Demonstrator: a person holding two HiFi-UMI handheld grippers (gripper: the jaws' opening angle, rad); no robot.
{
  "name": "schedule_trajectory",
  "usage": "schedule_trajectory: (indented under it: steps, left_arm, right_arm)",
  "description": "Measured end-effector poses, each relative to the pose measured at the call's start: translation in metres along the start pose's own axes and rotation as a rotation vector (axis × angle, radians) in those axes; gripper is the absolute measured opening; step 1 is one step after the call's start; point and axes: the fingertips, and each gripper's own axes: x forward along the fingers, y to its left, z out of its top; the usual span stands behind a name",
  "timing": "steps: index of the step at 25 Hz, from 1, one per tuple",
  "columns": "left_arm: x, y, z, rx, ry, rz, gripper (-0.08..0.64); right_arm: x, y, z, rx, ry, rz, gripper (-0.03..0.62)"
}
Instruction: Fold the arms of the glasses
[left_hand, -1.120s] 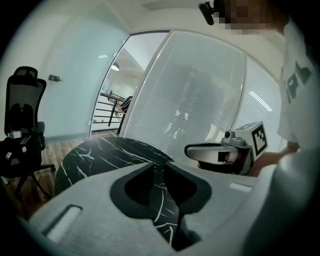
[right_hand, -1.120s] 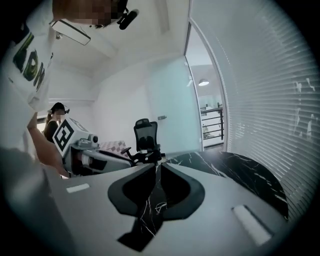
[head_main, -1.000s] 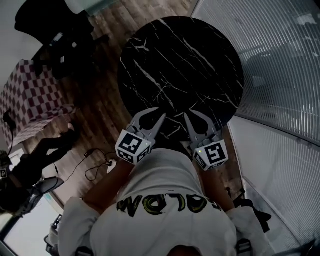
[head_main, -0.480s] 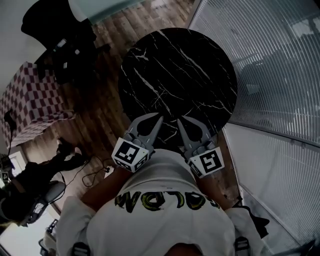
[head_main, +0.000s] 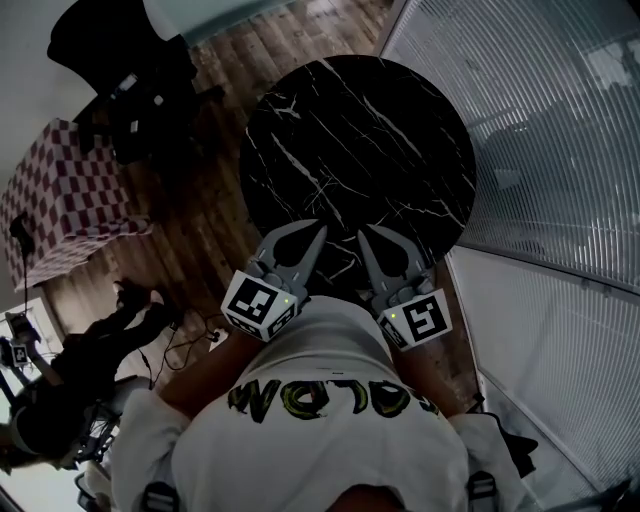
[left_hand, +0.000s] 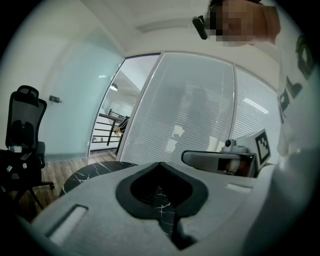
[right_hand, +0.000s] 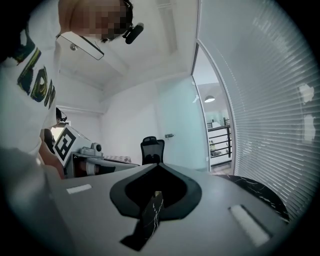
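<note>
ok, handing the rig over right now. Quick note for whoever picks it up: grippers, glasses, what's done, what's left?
Left gripper: shut, nothing between its jaws, held over the near edge of the round black marble table.
Right gripper: shut, also empty, beside the left one.
Job's things: the glasses show in no view, and none lie on the part of the tabletop that can be seen.
Done: cannot tell, since no folded pair is in sight.
Left: find the glasses, then fold both arms.
</note>
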Motion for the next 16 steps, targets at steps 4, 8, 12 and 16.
schedule_trajectory:
  steps: [4,8,12,16]
  left_arm:
    - [-0.001,-0.001,-0.003,0.002,0.010,0.002,0.000]
    - [-0.003,0.000,-0.004,-0.001,0.010,0.007,0.000]
    - [-0.005,-0.001,-0.007,-0.005,0.014,0.007,0.000]
    - [-0.003,-0.002,-0.011,-0.011,0.021,0.005,0.000]
  right_arm:
    - [0.000,0.002,-0.004,0.009,0.005,0.006,0.002]
    - [-0.002,0.003,-0.009,0.015,0.015,0.005,0.002]
    - [-0.003,0.006,-0.010,0.009,0.013,0.014,0.002]
    - [-0.004,0.005,-0.013,0.008,0.024,0.019,0.002]
